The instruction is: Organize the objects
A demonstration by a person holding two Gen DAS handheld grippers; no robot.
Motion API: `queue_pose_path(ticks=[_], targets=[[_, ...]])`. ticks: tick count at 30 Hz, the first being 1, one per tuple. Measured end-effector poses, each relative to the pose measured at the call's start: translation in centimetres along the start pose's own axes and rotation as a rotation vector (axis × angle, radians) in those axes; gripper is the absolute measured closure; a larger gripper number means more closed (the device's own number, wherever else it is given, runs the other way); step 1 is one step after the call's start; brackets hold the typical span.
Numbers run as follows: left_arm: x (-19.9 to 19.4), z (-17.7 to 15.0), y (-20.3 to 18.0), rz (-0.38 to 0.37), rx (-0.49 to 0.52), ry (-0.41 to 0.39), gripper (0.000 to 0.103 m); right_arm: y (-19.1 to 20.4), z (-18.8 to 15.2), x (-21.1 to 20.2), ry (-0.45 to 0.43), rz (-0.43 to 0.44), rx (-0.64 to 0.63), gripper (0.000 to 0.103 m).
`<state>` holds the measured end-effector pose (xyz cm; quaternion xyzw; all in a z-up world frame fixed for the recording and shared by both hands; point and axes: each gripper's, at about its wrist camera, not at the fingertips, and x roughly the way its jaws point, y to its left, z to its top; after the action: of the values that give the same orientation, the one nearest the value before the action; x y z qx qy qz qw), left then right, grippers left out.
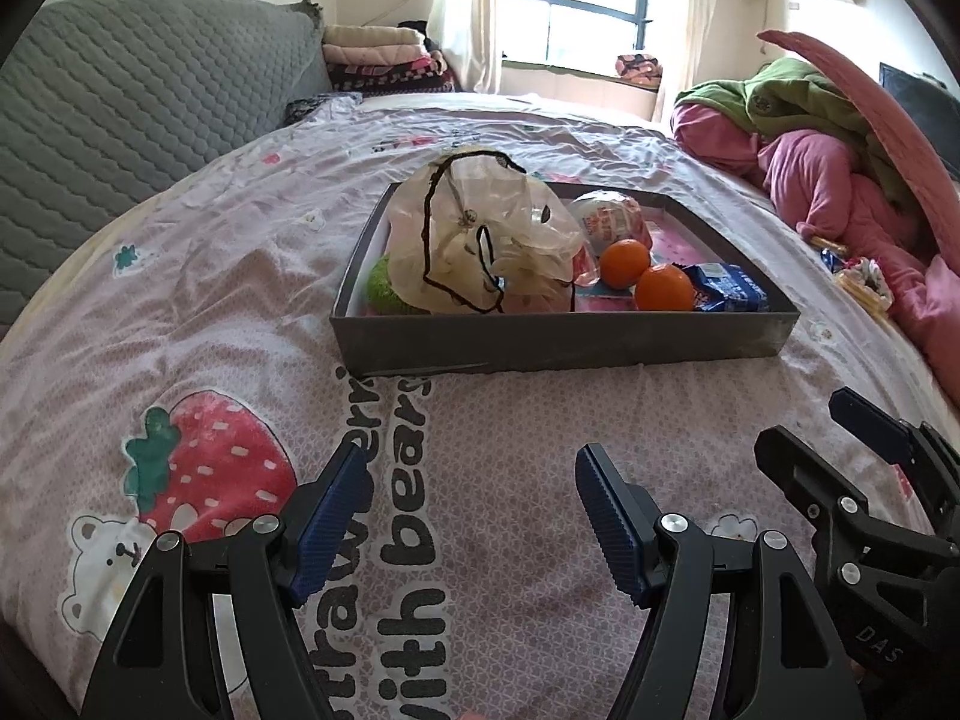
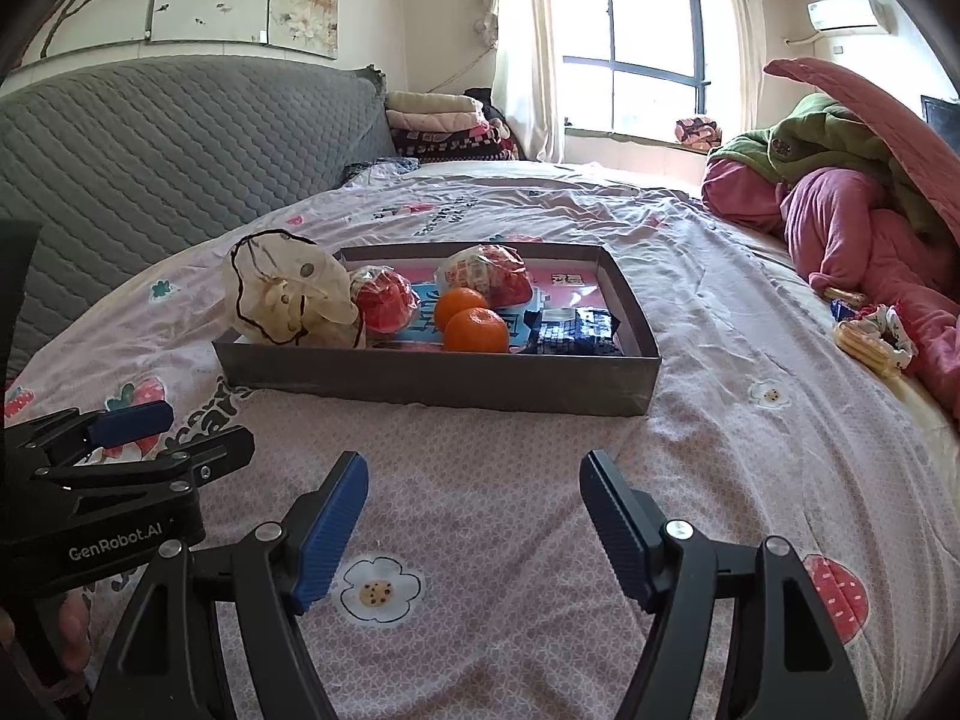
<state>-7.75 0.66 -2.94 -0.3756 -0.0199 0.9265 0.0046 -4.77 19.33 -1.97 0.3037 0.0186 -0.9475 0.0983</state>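
**Inspector:** Left to right, please. The grippers first.

**Assistant:** The left gripper stands with its jaws wide apart, empty, over bare strawberry-print bedsheet. The right gripper is the same: spread wide, nothing between the pads, beside the left.

**Inspector:** And the goods?

**Assistant:** All in the shallow grey box, which lies on the sheet ahead of both grippers. From its left end: a drawstring pouch overhanging the wall, a red wrapped snack, two oranges touching each other, and a blue packet against the right wall.

**Inspector:** Clearance?

**Assistant:** Open sheet lies between the fingertips and the box's near wall (the grey headboard bounds the left). Pink bedding is heaped at the right, well apart.
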Motion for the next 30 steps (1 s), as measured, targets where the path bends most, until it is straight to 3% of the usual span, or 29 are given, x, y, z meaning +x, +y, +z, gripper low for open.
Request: queue_pose_path(ticks=[30], targets=[[1.04,-0.46,-0.12,0.009,0.010,0.041,0.029,0.03,-0.37,0.86,0.031,-0.004,-0.004,0.030]])
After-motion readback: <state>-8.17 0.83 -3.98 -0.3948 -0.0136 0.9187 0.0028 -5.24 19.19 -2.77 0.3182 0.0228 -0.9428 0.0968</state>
